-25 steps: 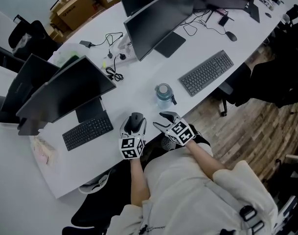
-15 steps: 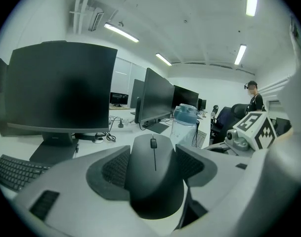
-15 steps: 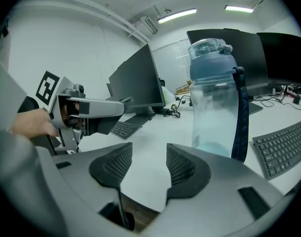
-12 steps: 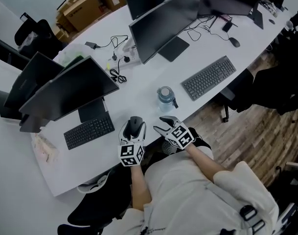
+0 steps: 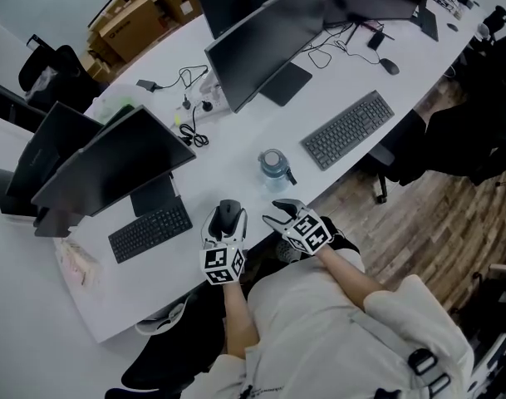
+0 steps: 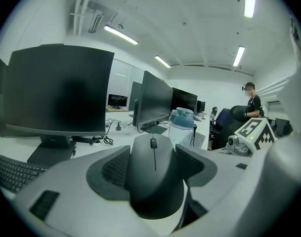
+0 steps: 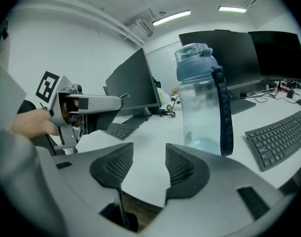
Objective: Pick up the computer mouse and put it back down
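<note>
A black computer mouse (image 5: 228, 216) sits between the jaws of my left gripper (image 5: 228, 212), just over the white desk's (image 5: 236, 160) near edge. In the left gripper view both ribbed pads press the sides of the mouse (image 6: 155, 177), so the left gripper (image 6: 152, 157) is shut on it. My right gripper (image 5: 279, 212) hovers beside it at the desk edge. Seen in its own view, the right gripper (image 7: 149, 164) is open with nothing between its pads. Its jaws have just been closing a little.
A clear blue-lidded water bottle (image 5: 272, 167) stands right ahead of my right gripper (image 7: 202, 102). A black keyboard (image 5: 150, 231) lies left of the mouse, a grey keyboard (image 5: 348, 130) to the right. Monitors (image 5: 111, 160) stand further back. Another person sits far right.
The left gripper keeps its hold on the mouse and sits slightly higher. The right gripper stays in place with its jaws a little narrower.
</note>
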`<control>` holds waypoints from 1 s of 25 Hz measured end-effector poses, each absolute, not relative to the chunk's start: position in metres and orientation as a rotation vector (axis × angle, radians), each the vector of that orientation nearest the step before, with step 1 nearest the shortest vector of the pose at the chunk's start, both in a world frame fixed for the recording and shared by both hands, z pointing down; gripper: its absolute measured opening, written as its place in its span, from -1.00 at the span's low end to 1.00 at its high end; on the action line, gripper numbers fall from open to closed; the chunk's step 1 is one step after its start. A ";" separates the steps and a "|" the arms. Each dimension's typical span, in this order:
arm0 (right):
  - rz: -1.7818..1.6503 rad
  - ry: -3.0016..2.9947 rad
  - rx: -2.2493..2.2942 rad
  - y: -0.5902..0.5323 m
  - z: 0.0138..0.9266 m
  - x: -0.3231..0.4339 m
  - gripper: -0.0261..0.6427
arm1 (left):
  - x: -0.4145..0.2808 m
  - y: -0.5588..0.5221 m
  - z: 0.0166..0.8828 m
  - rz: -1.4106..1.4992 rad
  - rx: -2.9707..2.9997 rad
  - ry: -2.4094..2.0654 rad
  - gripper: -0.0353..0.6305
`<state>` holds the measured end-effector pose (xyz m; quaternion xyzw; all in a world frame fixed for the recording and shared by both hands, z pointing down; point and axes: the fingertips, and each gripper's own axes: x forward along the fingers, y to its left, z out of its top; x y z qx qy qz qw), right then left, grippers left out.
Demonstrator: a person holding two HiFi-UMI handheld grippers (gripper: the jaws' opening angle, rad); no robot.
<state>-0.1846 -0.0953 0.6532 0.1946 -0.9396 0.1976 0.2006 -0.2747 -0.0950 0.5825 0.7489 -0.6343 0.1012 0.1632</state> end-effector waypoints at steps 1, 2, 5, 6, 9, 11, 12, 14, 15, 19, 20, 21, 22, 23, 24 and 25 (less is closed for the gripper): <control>0.554 -2.626 0.550 -0.096 0.654 -0.184 -0.30 | -0.275 -0.095 0.583 0.289 2.137 -1.808 0.00; 0.555 -2.627 0.555 -0.096 0.654 -0.183 -0.30 | -0.275 -0.096 0.583 0.291 2.139 -1.807 0.00; 0.556 -2.630 0.560 -0.097 0.653 -0.183 -0.30 | -0.275 -0.097 0.584 0.289 2.142 -1.808 0.00; 0.558 -2.630 0.560 -0.097 0.652 -0.183 -0.30 | -0.275 -0.096 0.584 0.283 2.141 -1.808 0.00; 0.560 -2.630 0.559 -0.095 0.652 -0.184 -0.30 | -0.275 -0.097 0.584 0.281 2.147 -1.808 0.00; 0.562 -2.630 0.562 -0.096 0.652 -0.185 -0.30 | -0.277 -0.098 0.585 0.285 2.151 -1.813 0.00; 0.561 -2.629 0.565 -0.097 0.652 -0.185 -0.30 | -0.278 -0.098 0.585 0.285 2.152 -1.817 0.00; 0.561 -2.631 0.573 -0.099 0.651 -0.185 -0.31 | -0.280 -0.098 0.584 0.282 2.151 -1.825 0.00; 0.561 -2.632 0.578 -0.099 0.650 -0.185 -0.32 | -0.280 -0.098 0.584 0.280 2.148 -1.828 0.00; 0.553 -2.633 0.587 -0.099 0.650 -0.183 -0.41 | -0.281 -0.098 0.584 0.275 2.149 -1.823 0.00; 0.548 -2.631 0.586 -0.099 0.651 -0.183 -0.44 | -0.280 -0.098 0.584 0.274 2.150 -1.820 0.00; 0.541 -2.628 0.585 -0.099 0.651 -0.183 -0.45 | -0.280 -0.098 0.584 0.272 2.152 -1.818 0.00; 0.535 -2.628 0.583 -0.098 0.651 -0.184 -0.49 | -0.281 -0.099 0.584 0.271 2.153 -1.817 0.00; 0.530 -2.628 0.582 -0.098 0.651 -0.185 -0.57 | -0.282 -0.099 0.584 0.270 2.153 -1.817 0.00; 0.526 -2.630 0.580 -0.097 0.651 -0.186 -0.63 | -0.283 -0.099 0.584 0.267 2.153 -1.818 0.00; 0.524 -2.634 0.579 -0.097 0.650 -0.186 -0.67 | -0.284 -0.099 0.584 0.264 2.152 -1.820 0.00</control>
